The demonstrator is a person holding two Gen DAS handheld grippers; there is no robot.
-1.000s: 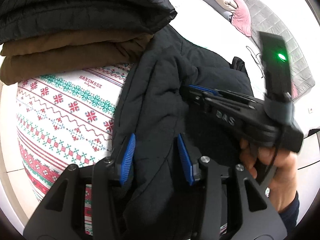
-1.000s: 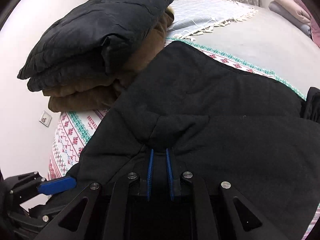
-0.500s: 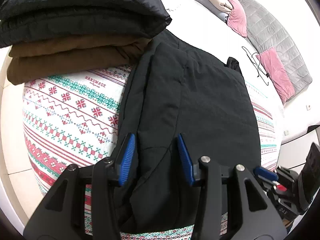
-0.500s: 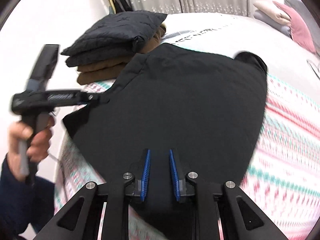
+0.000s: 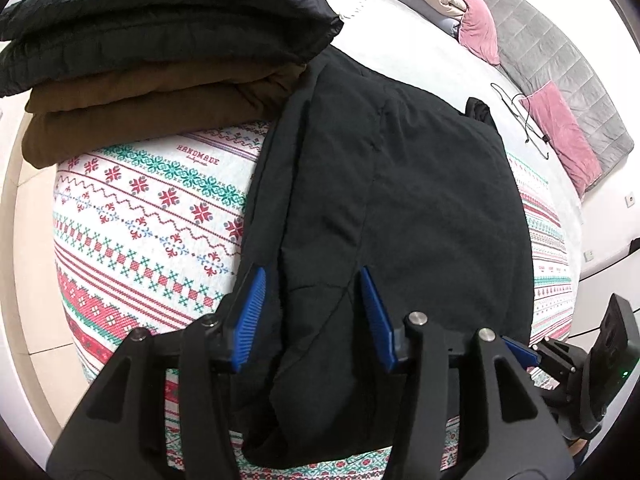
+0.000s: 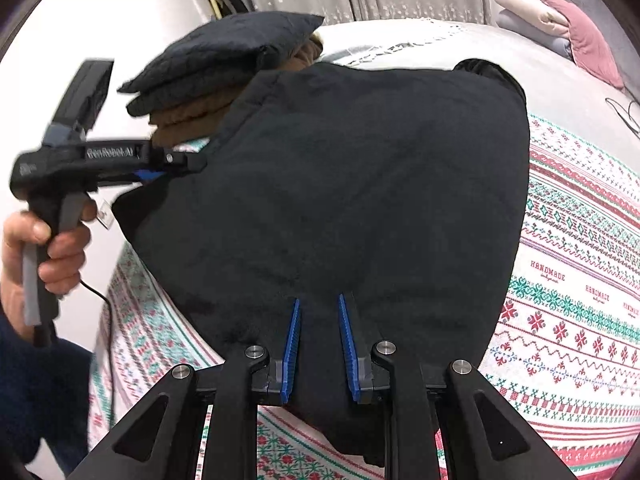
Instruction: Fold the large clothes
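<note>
While the left wrist view runs down the edge of the folded black padded jacket point(image 5: 400, 200), only the right wrist view shows the person's hand point(image 6: 52, 248) gripping the handle of the left gripper point(image 6: 176, 166) — its casing bears pale lettering too blurred to read. That jacket lies flat on the bed, over a white knitted-pattern blanket point(image 5: 152, 208) with red and green snowflake bands and the woven word "HANDMADE". In its own view the left gripper point(image 5: 312, 316) has its blue ribbed fingers point(image 5: 250, 316) opening, set apart astride the jacket's edge and not pressing on it. The right gripper point(image 6: 318, 344) holds its fingers slightly apart over the soft, matte cloth, clamping nothing. Behind the jacket sits a stack — a quilted black coat point(image 5: 160, 28) atop a folded brown garment point(image 5: 140, 120).
</note>
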